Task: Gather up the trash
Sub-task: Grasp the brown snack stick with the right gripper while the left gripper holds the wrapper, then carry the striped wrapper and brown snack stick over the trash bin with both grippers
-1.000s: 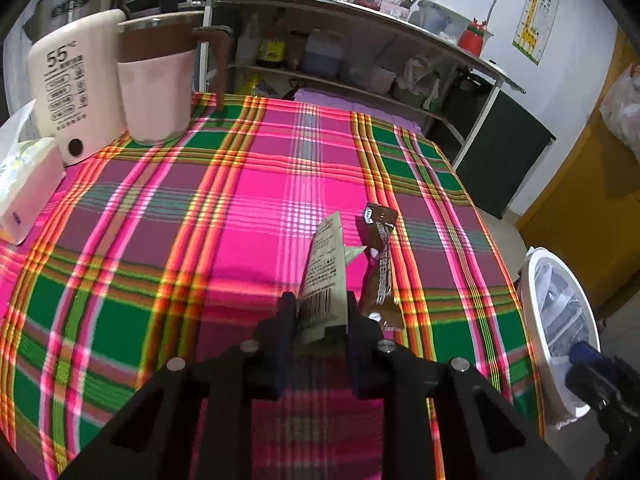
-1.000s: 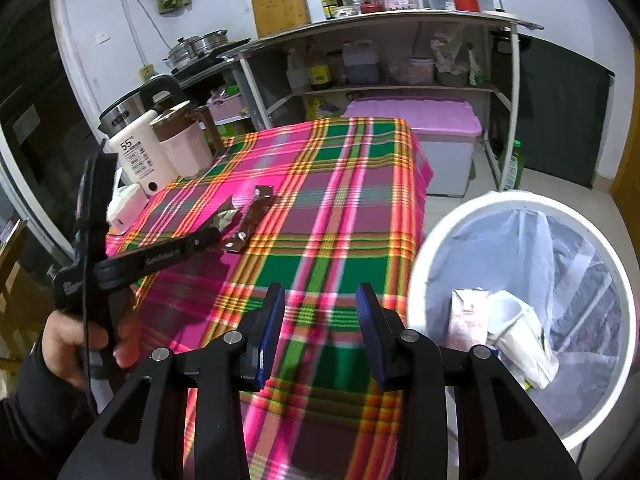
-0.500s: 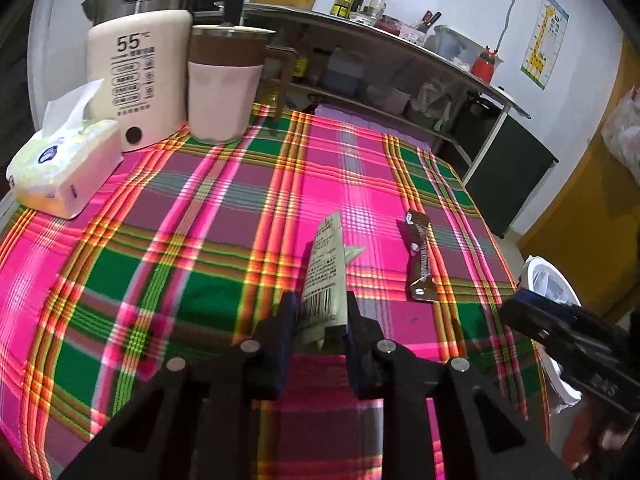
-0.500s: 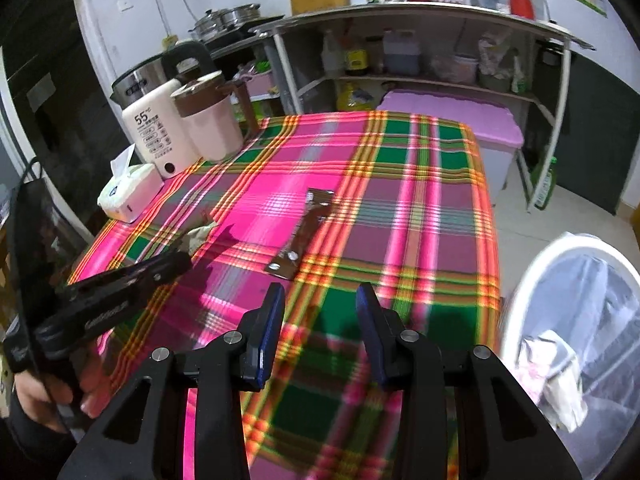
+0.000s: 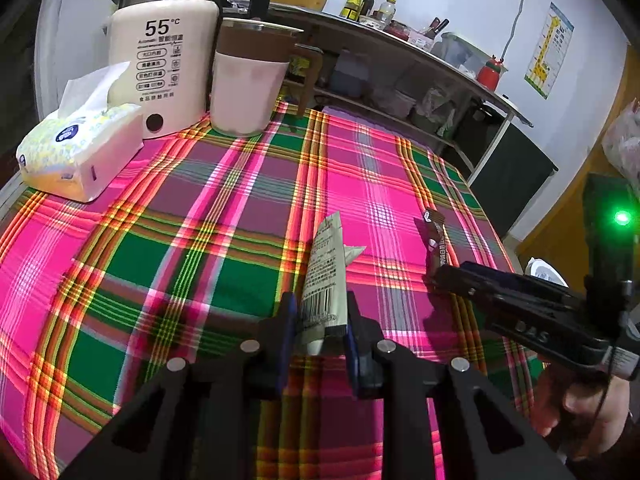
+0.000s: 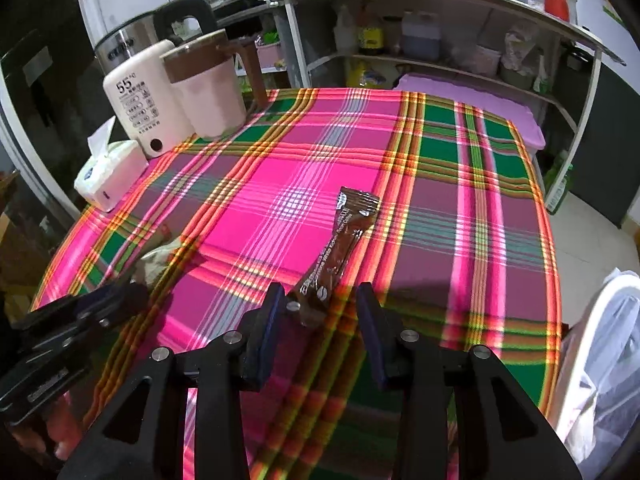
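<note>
Since the earlier frame the right gripper [image 6: 320, 316] has travelled from over the bin to the table, and its parted jaws now flank the near end of the brown coffee-stick sachet [image 6: 340, 248].

Left wrist view: the left gripper [image 5: 320, 328] is clamped on a pale barcoded paper wrapper [image 5: 326, 280], which stands upright between the jaws above the pink-and-green plaid tablecloth [image 5: 200, 220]. The brown sachet lies flat at 2 o'clock, its near end hidden behind the right tool. At 10 o'clock stand a soft tissue pack [image 5: 80, 152], a cream 55° electric kettle [image 5: 164, 64] and a pink lidded jug [image 5: 248, 84].

Right wrist view: at 4 o'clock the white bag-lined waste bin [image 6: 592, 360] is cut off by the frame edge; its contents cannot be made out.
</note>
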Demonstrator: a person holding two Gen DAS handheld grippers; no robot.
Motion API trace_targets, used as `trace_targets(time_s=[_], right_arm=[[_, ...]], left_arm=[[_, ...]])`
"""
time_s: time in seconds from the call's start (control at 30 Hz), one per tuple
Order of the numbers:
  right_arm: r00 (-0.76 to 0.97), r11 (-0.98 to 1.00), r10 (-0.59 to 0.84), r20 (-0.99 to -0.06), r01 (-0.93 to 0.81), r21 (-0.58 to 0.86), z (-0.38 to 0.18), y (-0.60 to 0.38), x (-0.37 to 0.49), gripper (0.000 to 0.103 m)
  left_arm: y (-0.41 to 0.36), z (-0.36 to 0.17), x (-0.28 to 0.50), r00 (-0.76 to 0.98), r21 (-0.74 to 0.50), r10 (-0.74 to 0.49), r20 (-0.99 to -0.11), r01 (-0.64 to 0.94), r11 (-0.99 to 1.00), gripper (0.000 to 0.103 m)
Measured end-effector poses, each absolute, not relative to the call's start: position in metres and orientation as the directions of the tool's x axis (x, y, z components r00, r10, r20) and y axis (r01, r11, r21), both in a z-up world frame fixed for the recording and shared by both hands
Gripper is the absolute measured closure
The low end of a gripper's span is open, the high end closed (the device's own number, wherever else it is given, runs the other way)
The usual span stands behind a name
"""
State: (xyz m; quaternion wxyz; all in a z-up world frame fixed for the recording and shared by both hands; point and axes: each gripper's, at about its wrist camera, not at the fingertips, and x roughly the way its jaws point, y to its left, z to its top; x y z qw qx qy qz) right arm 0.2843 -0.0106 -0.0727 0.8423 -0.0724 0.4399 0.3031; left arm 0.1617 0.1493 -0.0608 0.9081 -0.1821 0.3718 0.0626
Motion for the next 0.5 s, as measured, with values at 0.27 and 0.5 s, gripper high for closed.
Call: trace_targets(time_s=[0.27, 0.5], right_arm=[[0.443, 0.814, 0.427, -0.788, -0.568, 0.122, -0.0782, -0.0039, 0.2921, 0.081], [0.459, 0.819, 0.434, -0.775, -0.56, 0.127, -0.074, -0.0106, 0.2894, 0.086]], left_arm=[[0.1486, -0.0619, 0.1624, 0.716, -0.286, -0.028, -0.697, -0.242, 0.927, 0.08], [0.1431, -0.0613, 0.1633, 0.714, -0.275, -0.027, -0.699, -0.234, 0.933, 0.08]])
